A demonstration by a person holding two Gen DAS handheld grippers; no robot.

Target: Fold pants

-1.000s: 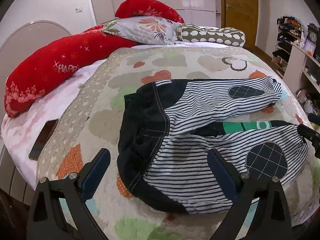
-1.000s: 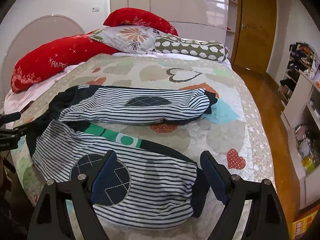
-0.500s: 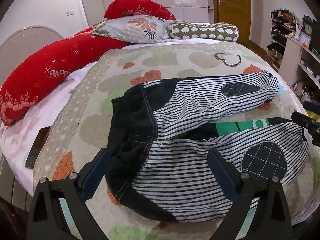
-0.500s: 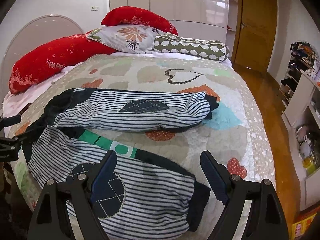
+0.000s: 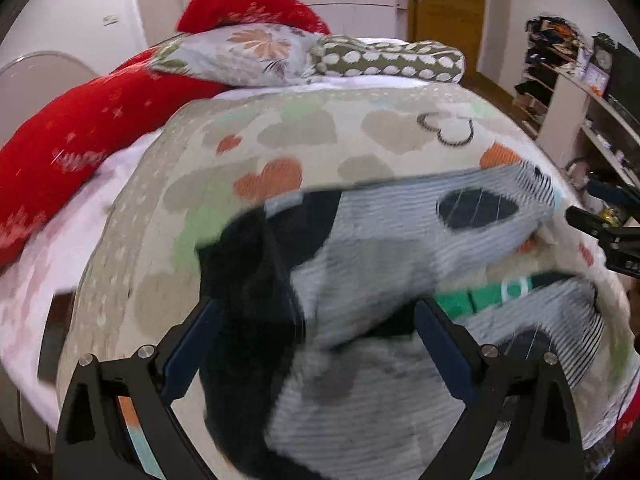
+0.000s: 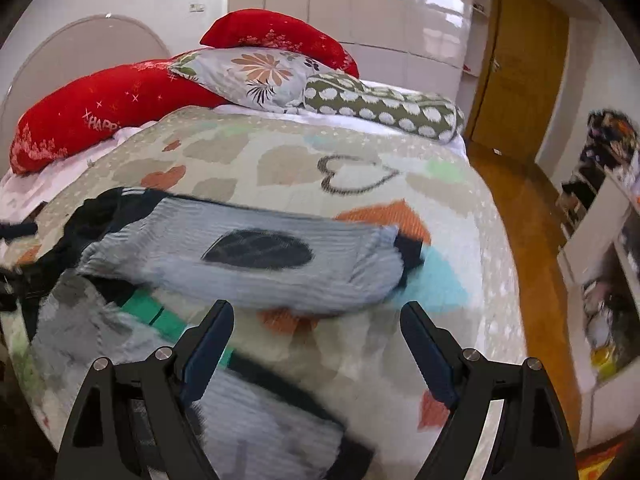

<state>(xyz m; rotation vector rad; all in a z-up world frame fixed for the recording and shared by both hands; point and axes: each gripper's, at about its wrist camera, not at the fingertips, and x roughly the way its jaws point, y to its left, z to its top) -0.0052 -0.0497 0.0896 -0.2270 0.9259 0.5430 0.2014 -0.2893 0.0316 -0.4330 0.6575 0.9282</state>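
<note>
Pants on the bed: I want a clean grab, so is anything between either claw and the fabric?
Nothing visible. The pants lie spread on the quilt, directly under the open left claw and open right claw.

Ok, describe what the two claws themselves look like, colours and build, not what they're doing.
Both look alike. The left claw and the right claw each have two matte black, angular fingers with triangular cut-outs and round silver screw heads near the knuckles. Dark blue flat pads line the inner faces. No cables, sleeves or printed markings show in either view.
</note>
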